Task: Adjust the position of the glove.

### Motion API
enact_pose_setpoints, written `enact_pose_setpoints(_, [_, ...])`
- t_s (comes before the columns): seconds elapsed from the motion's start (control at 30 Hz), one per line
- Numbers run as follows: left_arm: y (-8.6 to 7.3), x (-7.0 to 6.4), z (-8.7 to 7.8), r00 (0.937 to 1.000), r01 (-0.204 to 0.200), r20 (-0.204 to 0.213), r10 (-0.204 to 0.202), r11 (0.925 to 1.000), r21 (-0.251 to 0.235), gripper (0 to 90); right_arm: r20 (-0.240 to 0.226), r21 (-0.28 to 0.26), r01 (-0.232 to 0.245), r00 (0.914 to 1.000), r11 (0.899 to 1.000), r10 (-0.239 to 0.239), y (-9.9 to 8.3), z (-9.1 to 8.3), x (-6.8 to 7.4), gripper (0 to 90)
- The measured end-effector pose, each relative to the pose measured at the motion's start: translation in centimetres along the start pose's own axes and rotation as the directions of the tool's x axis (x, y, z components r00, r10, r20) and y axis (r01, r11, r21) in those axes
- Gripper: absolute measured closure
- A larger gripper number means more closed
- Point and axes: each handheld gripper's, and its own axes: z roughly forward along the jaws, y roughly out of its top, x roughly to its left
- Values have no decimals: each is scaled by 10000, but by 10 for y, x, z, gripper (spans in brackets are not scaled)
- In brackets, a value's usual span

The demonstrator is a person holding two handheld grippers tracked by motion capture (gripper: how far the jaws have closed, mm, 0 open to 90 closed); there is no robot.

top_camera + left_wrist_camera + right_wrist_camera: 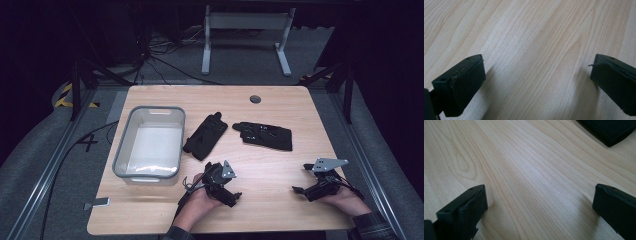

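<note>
Two black gloves lie mid-table: one (206, 136) angled beside the bin, the other (264, 135) flat to its right. A grey plastic bin (150, 109) with nothing in it stands at the left. My left gripper (231, 192) rests low on the table near the front centre, open; in the left gripper view (537, 75) its jaws stand wide apart over bare wood. My right gripper (301, 178) sits at the front right, also open (540, 202), with bare wood between its jaws. An edge of a black glove (609, 130) shows at the top right of the right gripper view.
The wooden table (280, 105) has a round cable hole (255, 99) near its far edge. A small metal clamp (97, 203) sticks out at the front left corner. Beyond the table stand a white frame (245, 30) and floor cables (160, 55).
</note>
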Motion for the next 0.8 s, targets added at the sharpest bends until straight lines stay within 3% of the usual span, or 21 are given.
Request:
enact_pose_setpoints(0.37, [0,1,0,10000,-60,21,60,10000,-26,0,33,115,-35,10000,9999,34,1,-1,0,30])
enact_pose_setpoints(0.43, [0,0,0,10000,-19,9,19,10000,1,1,0,114,1,10000,9999,-1,3,-4,0,143])
enact_pose_setpoints(0.47, [0,0,0,10000,-19,9,19,10000,1,1,0,114,1,10000,9999,-1,3,-4,0,143])
enact_pose_setpoints(0.57, [0,-1,0,10000,29,-20,-29,10000,2,1,-298,126,-51,9995,9999,55,6,-7,-2,283])
enact_pose_setpoints(0.8, [0,-1,0,10000,19,-13,-19,10000,5,1,-223,-95,13,9997,10000,-15,19,-7,-10,589])
